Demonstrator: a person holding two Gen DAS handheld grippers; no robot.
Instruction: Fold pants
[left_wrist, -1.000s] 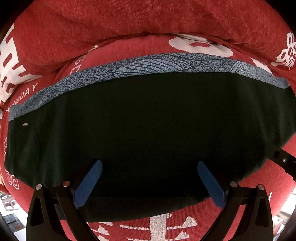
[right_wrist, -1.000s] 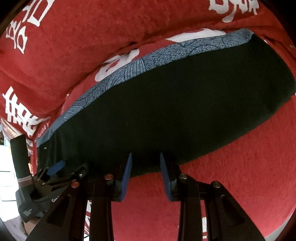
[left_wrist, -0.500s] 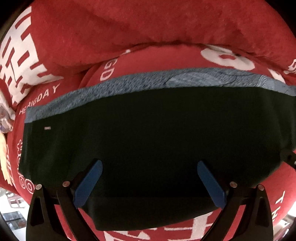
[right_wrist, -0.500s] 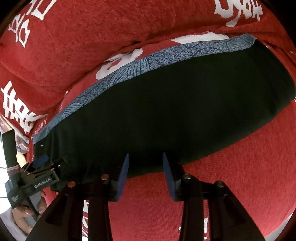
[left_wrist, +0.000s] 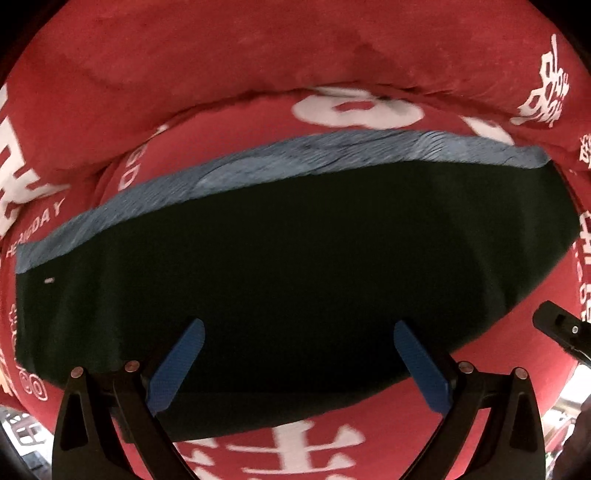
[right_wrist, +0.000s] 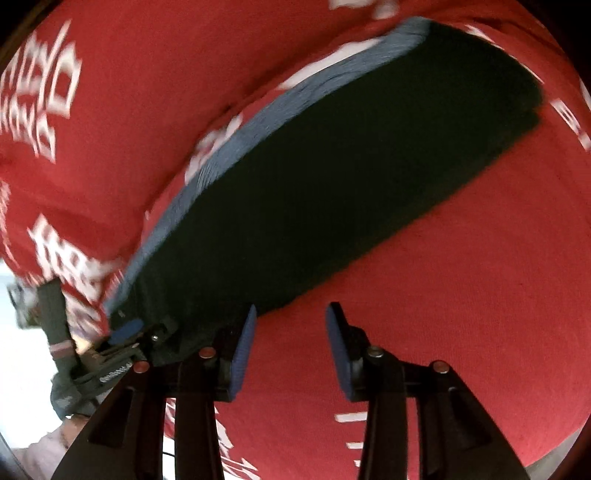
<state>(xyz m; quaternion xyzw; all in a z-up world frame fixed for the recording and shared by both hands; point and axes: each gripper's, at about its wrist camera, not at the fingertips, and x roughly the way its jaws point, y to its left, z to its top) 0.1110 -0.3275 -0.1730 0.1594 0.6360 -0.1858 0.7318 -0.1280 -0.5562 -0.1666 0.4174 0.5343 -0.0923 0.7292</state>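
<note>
The black pants (left_wrist: 295, 266) lie flat and folded on a red sofa seat, with a grey-blue patterned waistband (left_wrist: 280, 166) along their far edge. My left gripper (left_wrist: 299, 328) is open wide, its blue pads over the pants' near edge, holding nothing. In the right wrist view the pants (right_wrist: 332, 177) stretch diagonally from lower left to upper right. My right gripper (right_wrist: 290, 314) is open and empty, just off the pants' near edge over red fabric. The left gripper (right_wrist: 125, 332) shows at the pants' left corner.
The red sofa cover (left_wrist: 258, 66) with white lettering rises as a backrest behind the pants. The seat (right_wrist: 461, 295) extends to the right of the pants. The right gripper's black tip (left_wrist: 561, 328) shows at the right edge of the left wrist view.
My right gripper has opened wider and drawn back to the right, off the pants' edge. My left gripper stays open and has shifted a little over the pants.
</note>
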